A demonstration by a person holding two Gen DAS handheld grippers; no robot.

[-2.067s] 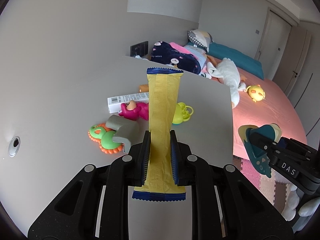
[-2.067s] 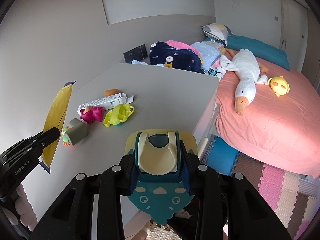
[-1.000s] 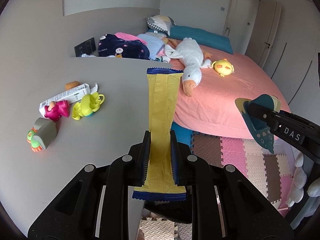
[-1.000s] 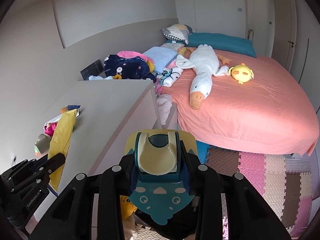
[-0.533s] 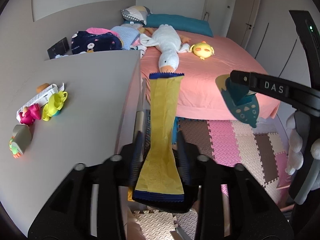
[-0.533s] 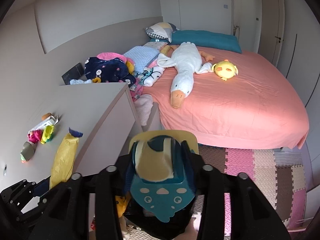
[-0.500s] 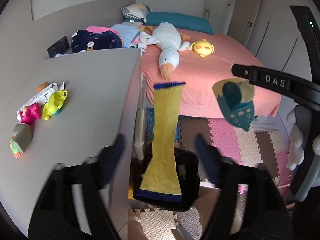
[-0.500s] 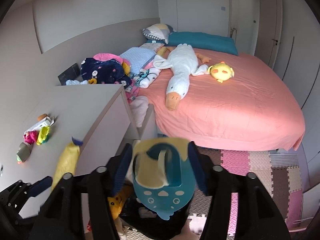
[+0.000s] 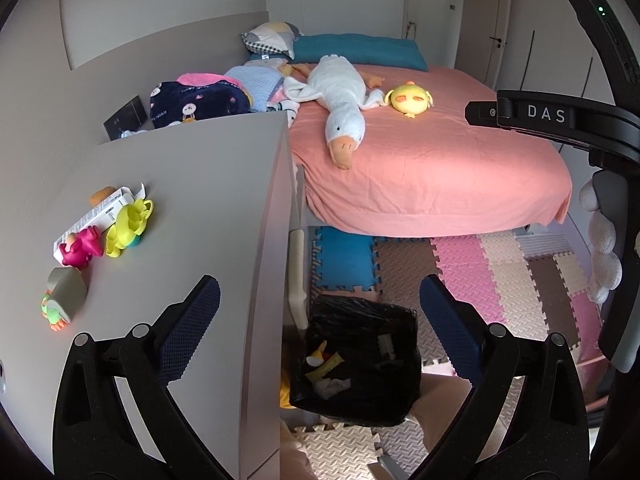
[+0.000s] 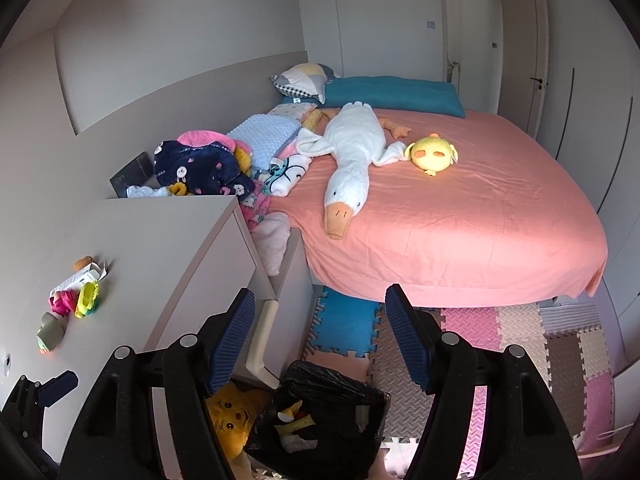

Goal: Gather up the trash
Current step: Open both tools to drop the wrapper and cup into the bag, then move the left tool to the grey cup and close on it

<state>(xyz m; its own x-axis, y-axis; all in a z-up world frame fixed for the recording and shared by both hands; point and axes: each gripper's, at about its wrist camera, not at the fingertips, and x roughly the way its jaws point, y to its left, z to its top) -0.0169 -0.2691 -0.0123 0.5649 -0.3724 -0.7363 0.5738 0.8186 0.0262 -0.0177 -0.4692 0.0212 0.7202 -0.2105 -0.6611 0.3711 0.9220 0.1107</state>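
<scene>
Left gripper [image 9: 318, 308] hung with jaws wide apart, nothing between them, above the black-lined trash bin [image 9: 356, 360] on the floor beside the dresser [image 9: 192, 208]. Right gripper [image 10: 320, 332] likewise spread and empty over the same bin. A yellow wrapper [image 9: 326, 364] lay inside among other scraps. Judged: drop step done. Next move likely a reach to the dresser top, where a white carton [image 9: 96, 216] lay touching the toys [image 9: 128, 228]; pick without dragging them.
</scene>
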